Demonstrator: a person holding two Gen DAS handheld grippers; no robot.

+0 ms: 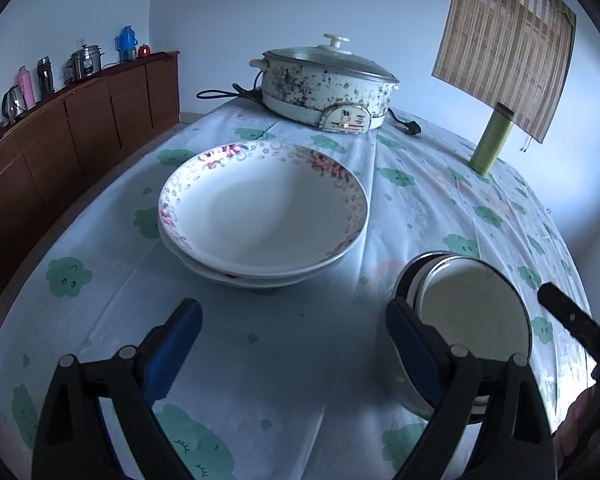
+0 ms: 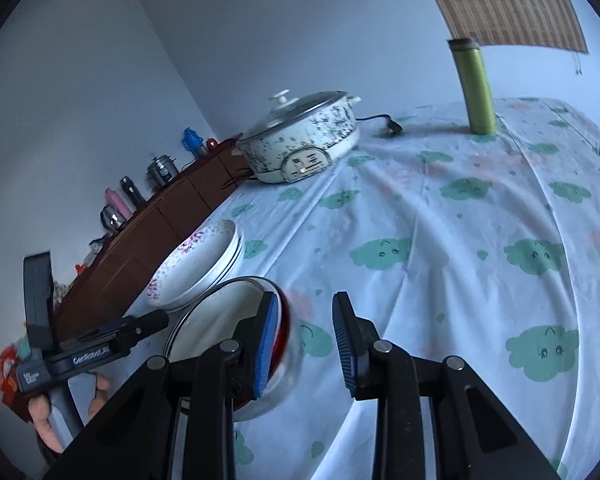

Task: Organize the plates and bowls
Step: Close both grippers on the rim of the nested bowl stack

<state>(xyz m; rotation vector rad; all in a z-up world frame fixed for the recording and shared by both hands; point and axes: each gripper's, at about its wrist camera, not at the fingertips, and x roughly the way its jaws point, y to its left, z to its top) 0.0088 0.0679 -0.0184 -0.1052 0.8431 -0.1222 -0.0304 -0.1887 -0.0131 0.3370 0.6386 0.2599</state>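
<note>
On the tablecloth (image 1: pixel 260 360), left gripper (image 1: pixel 296 344) stands wide and empty before stacked plates (image 1: pixel 264 208); right gripper (image 2: pixel 306 344) narrowed, apparently gripping nothing, beside nested bowls (image 2: pixel 220 320).

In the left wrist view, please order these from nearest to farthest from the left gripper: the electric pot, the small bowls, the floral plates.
From the left gripper:
1. Small bowls, touching its right finger.
2. Floral plates, stacked ahead in the middle.
3. Electric pot, lidded, at the table's far end.

Far ahead of the hand-held gripper on the desk (image 1: pixel 112 300), a speckled electric pot (image 1: pixel 324 86) stands lidded; a green flask (image 1: pixel 492 140) stands upright right of it.
</note>
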